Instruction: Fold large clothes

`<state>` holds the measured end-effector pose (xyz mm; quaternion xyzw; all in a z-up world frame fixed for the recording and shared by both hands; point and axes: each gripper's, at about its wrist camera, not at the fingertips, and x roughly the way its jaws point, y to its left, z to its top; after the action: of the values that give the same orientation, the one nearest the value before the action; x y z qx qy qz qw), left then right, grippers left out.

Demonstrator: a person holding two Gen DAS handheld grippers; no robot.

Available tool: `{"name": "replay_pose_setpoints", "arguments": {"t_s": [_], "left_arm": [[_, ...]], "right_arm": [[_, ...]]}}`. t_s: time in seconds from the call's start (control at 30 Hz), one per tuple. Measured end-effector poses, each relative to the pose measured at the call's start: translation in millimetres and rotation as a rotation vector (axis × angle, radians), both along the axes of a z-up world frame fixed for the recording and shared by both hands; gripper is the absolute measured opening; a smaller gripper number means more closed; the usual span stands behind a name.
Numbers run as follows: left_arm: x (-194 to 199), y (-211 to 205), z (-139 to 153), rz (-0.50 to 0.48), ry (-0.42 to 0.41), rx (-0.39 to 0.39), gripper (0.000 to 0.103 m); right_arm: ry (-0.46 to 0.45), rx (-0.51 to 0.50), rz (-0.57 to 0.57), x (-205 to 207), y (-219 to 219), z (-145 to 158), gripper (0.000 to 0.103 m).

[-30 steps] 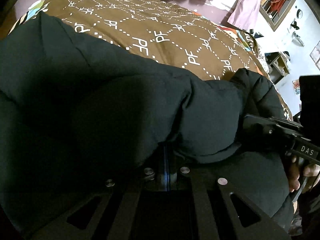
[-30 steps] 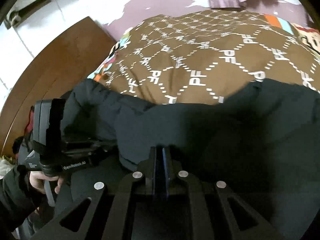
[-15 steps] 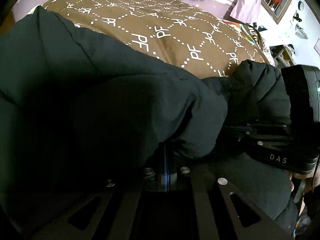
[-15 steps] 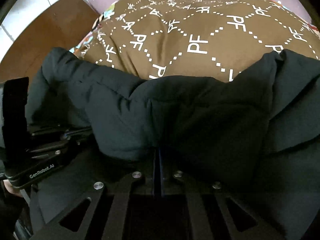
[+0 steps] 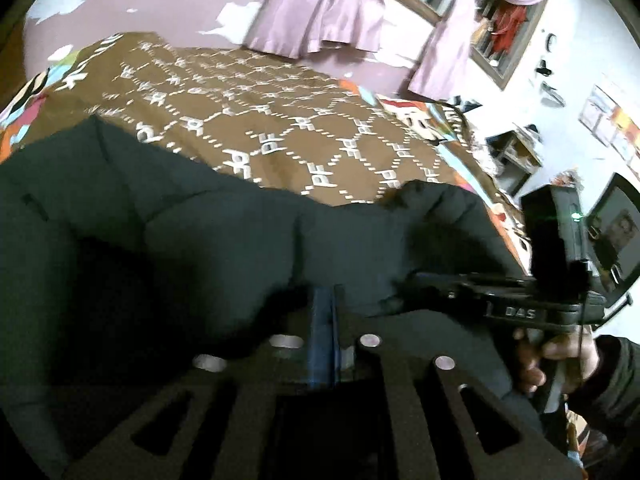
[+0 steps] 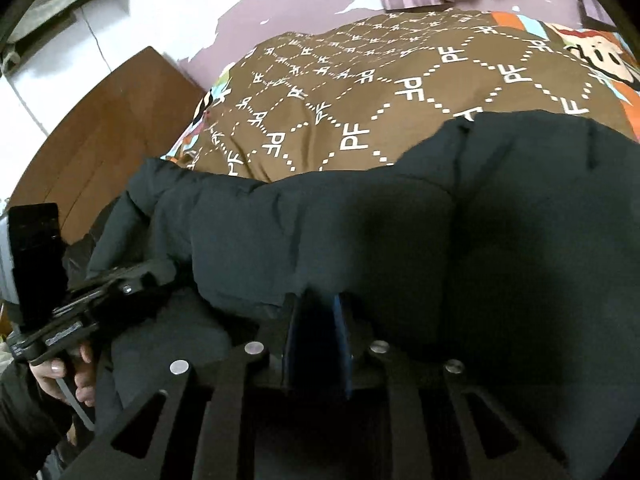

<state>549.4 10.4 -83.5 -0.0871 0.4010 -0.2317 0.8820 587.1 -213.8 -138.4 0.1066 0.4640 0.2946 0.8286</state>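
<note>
Brown patterned bedspread carries a folded black puffer jacket, both claws, left claw and right claw, just parting, pads clear.

Black puffy jacket, doubled over w/ rounded fold edge, lying on brown patterned bedspread.

The puffer jacket is showing a matt, smooth, padded black cloth shell. The bedspread is presenting brown printed cloth. The headboard is showing smooth brown wood. The curtains are hanging as lilac cloth with a slight sheen.
</note>
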Motion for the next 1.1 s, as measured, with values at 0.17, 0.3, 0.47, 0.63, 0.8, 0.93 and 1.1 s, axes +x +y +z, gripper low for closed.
{"name": "replay_pose_setpoints", "arguments": {"t_s": [0.17,0.3,0.47,0.63,0.8,0.93,1.1], "left_arm": [[15.6,-15.6,-12.7,0.015,0.094,0.083,0.022],[31.2,-12.4,-26.7,0.036,0.165,0.098,0.024],[34.5,-12.8,-32.5,0.042,0.183,0.14,0.024],[14.8,-12.1,-13.6,0.058,0.103,0.124,0.025],[-17.4,0.5,16.7,0.114,-0.007,0.032,0.054],[-39.3,3.5,44.1,0.163,-0.057,0.005,0.07],[-70.7,2.2,76.8,0.206,-0.116,-0.004,0.101]], "right_arm": [[0.004,-0.008,-0.019,-5.4,-5.1,2.8,0.017],[0.016,-0.012,-0.024,-2.0,-3.1,-1.5,0.017],[0.018,-0.024,-0.024,-5.2,-2.7,1.3,0.022],[-0.04,-0.05,-0.022,-24.3,-0.4,18.6,0.058],[-0.121,-0.092,-0.082,-48.1,-5.7,40.6,0.071],[-0.177,-0.091,-0.145,-66.8,-15.8,63.8,0.088],[-0.213,-0.047,-0.178,-92.2,-27.7,94.0,0.1]]}}
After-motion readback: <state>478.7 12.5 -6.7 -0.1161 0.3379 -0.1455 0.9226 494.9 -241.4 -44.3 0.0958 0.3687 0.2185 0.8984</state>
